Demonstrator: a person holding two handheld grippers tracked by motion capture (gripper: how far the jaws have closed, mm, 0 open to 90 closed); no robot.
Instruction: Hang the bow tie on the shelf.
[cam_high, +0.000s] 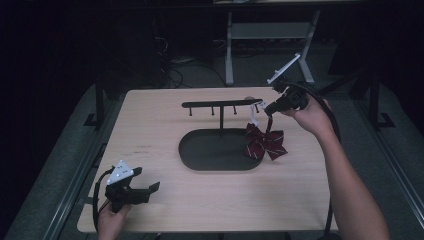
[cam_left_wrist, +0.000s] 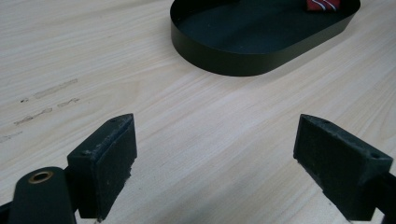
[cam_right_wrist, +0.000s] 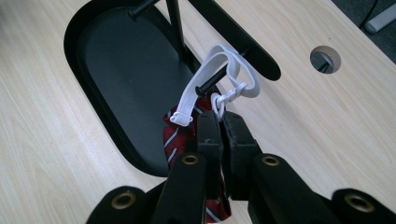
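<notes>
A dark red striped bow tie (cam_high: 265, 142) hangs by its white strap (cam_right_wrist: 219, 74) from a peg at the right end of the black rack's bar (cam_high: 222, 104). My right gripper (cam_right_wrist: 220, 119) is shut on the strap's white cord, just under the peg, with the bow (cam_right_wrist: 176, 136) dangling below the jaws. In the high view that right gripper (cam_high: 270, 107) sits at the bar's right end. The rack stands in a black oval tray (cam_high: 220, 150). My left gripper (cam_high: 150, 189) rests open near the table's front left corner, and its fingers (cam_left_wrist: 109, 154) stand wide apart over bare wood.
The tray's rim (cam_left_wrist: 224, 60) lies ahead of the left gripper. A round cable hole (cam_right_wrist: 325, 58) is cut in the wooden table (cam_high: 165, 200) beyond the rack. Behind the table stand a white desk frame (cam_high: 270, 45) and cables on the floor.
</notes>
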